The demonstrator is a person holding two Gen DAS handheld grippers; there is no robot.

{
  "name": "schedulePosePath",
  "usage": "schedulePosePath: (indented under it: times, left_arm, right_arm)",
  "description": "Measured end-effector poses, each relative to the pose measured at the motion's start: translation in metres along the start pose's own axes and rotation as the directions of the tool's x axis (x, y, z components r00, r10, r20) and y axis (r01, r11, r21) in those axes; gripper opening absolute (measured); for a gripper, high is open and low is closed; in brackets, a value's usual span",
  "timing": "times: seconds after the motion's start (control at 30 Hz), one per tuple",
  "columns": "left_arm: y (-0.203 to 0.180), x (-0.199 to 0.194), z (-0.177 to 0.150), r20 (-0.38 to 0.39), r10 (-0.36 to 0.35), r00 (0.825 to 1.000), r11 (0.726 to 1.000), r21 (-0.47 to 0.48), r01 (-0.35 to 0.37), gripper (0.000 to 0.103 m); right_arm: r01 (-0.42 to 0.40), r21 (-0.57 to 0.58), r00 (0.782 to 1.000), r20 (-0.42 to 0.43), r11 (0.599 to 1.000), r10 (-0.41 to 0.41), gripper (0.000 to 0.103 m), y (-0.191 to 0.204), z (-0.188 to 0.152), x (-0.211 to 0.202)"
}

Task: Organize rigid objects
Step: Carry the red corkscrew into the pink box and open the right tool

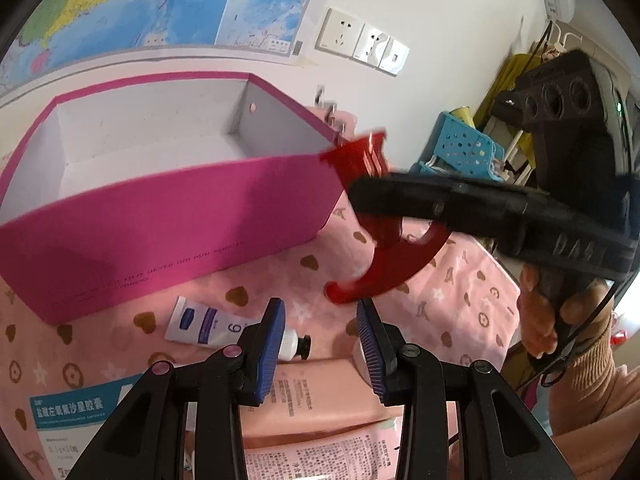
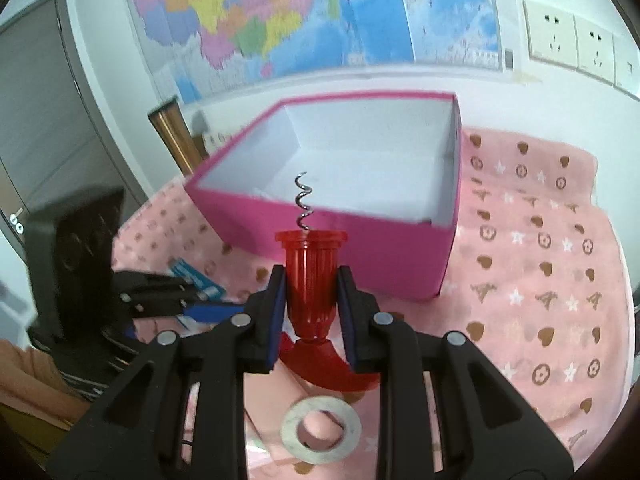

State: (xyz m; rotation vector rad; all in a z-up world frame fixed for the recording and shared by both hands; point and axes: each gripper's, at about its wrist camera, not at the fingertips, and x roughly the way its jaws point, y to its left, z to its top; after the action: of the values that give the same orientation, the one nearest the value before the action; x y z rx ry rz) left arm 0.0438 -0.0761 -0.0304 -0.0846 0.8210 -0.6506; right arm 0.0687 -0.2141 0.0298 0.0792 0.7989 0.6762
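Right gripper (image 2: 311,312) is clamping the red plastic corkscrew (image 2: 311,280) by its ribbed barrel, near the pink box (image 2: 360,248) | left gripper (image 1: 320,344) is hovering narrow, empty | corkscrew looks light, stiff, slick; spiral tip sharp, so barrel grip is suiting it.

Box (image 1: 160,216): on the cloth (image 2: 540,272), open side up, before the wall.
Map (image 2: 280,20): on the wall behind the box, sockets (image 1: 360,40) to its right.
Corkscrew (image 2: 312,280): between the right gripper (image 2: 312,316) pads, off the cloth, just before the box's near wall, screw toward the box.
Tube (image 1: 224,328): flat on the cloth before the box, just beyond the left gripper (image 1: 320,344).
Ring (image 2: 320,432): below the corkscrew, on a pack (image 1: 320,396).
Basket (image 1: 460,148): right of the box, behind the right gripper.
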Motion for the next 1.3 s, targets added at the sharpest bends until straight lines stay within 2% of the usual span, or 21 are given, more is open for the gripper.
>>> schedulePosePath:
  times: [0.23,0.4,0.5,0.63,0.83,1.0,1.07,1.3]
  left_arm:
    - [0.001,-0.008,0.014,0.042,-0.011,0.999,1.000,0.001,0.011,0.040]
    - [0.000,-0.017,0.037,0.094,-0.002,0.996,1.000,0.031,-0.001,0.040]
    - [0.002,-0.017,0.051,0.108,0.022,0.994,0.999,0.044,-0.027,0.040]
    - [0.008,-0.011,0.067,0.108,0.021,0.994,0.999,0.034,-0.025,0.038]
    - [0.020,0.006,0.087,0.086,0.037,0.996,0.999,0.022,-0.039,0.037]
    - [0.027,0.020,0.088,0.048,0.040,0.998,0.999,0.012,-0.041,0.037]
    - [0.028,0.023,0.086,0.040,0.061,0.997,0.998,0.016,-0.062,0.037]
    - [0.037,0.022,0.089,0.038,0.082,0.996,0.996,0.015,-0.082,0.039]
  right_arm:
    - [-0.056,0.049,0.996,0.077,0.997,0.053,0.027,0.001,0.030,-0.006]
    - [-0.071,0.057,0.994,0.085,0.996,0.066,0.027,-0.001,0.047,0.003]
    - [-0.052,0.034,0.994,0.095,0.998,0.048,0.027,-0.001,0.060,0.007]
    - [-0.034,0.012,0.995,0.089,0.999,0.033,0.027,-0.008,0.081,0.015]
    - [0.009,-0.016,0.998,0.055,1.000,-0.008,0.027,-0.022,0.097,0.033]
    - [0.037,-0.066,0.999,0.002,0.997,-0.037,0.027,-0.026,0.103,0.054]
    - [0.043,-0.083,0.999,-0.026,0.996,-0.046,0.027,-0.028,0.103,0.063]
    - [0.064,-0.045,0.990,-0.120,0.997,-0.070,0.028,-0.046,0.097,0.092]
